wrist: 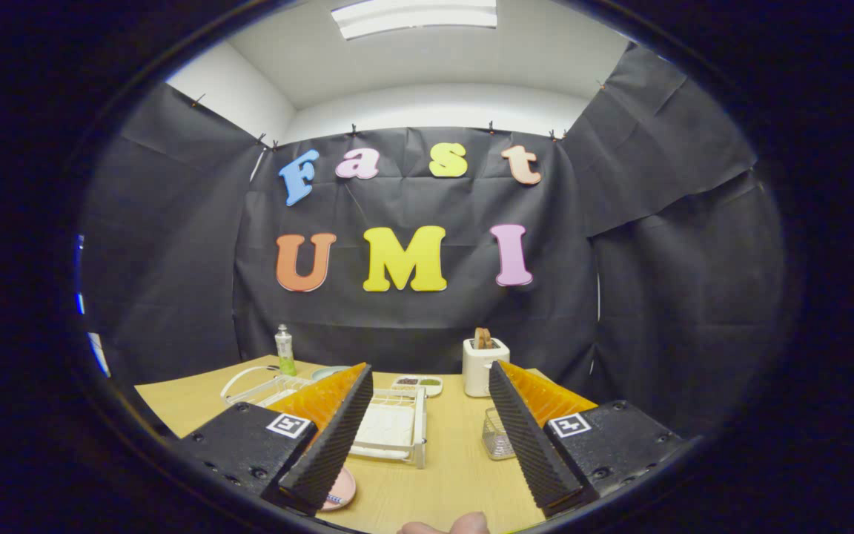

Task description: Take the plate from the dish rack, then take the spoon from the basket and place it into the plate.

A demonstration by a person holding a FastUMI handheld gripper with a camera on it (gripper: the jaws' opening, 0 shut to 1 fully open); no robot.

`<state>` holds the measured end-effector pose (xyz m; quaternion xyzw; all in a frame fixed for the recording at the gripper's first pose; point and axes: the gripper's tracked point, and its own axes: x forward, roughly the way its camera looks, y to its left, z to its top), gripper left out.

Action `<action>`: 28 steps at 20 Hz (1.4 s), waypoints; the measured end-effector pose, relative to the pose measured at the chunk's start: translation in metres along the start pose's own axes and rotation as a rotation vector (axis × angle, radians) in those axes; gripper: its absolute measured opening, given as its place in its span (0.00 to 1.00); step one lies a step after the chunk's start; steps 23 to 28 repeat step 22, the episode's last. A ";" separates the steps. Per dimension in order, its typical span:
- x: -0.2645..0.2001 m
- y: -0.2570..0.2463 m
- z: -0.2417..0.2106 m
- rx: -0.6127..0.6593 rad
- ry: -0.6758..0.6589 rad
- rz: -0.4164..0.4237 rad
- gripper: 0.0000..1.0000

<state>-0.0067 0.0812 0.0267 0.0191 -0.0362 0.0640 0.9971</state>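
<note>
My gripper (431, 368) is open above the wooden table (457, 475), its fingers wide apart with nothing between them. A white wire dish rack (422, 424) stands just ahead, partly hidden behind the left finger (338, 437). A pink plate (343, 491) lies flat on the table under the base of the left finger, mostly covered by it. A small striped piece (333, 498) rests on the plate; I cannot tell whether it is the spoon. A clear mesh basket (496, 436) stands beside the right finger (527, 437), its contents hidden.
A white toaster (480, 368) with toast stands at the back of the table. A green bottle (284, 351) is behind the rack, and a small white dish (418, 383) with two fillings beside it. A person's fingertips (445, 526) show at the table's near edge.
</note>
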 end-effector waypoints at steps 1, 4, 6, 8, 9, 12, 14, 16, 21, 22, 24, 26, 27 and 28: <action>-0.002 0.002 -0.001 -0.015 -0.004 -0.011 1.00; -0.004 0.018 -0.005 -0.012 -0.011 -0.005 1.00; -0.007 0.028 -0.011 0.008 -0.003 0.007 1.00; -0.005 0.034 -0.013 -0.004 -0.006 0.006 1.00; -0.004 0.036 -0.013 -0.020 -0.011 -0.002 1.00; -0.005 0.045 -0.011 -0.028 -0.023 0.003 1.00; -0.004 0.042 -0.011 -0.037 -0.029 -0.007 1.00; -0.005 0.043 -0.010 -0.031 -0.028 -0.007 1.00; -0.005 0.042 -0.007 -0.007 -0.028 -0.011 1.00; -0.005 0.043 -0.008 -0.011 -0.023 -0.007 1.00; -0.005 0.043 -0.008 -0.011 -0.023 -0.007 1.00; -0.005 0.043 -0.008 -0.011 -0.023 -0.007 1.00; -0.005 0.043 -0.008 -0.011 -0.023 -0.007 1.00; -0.005 0.043 -0.008 -0.011 -0.023 -0.007 1.00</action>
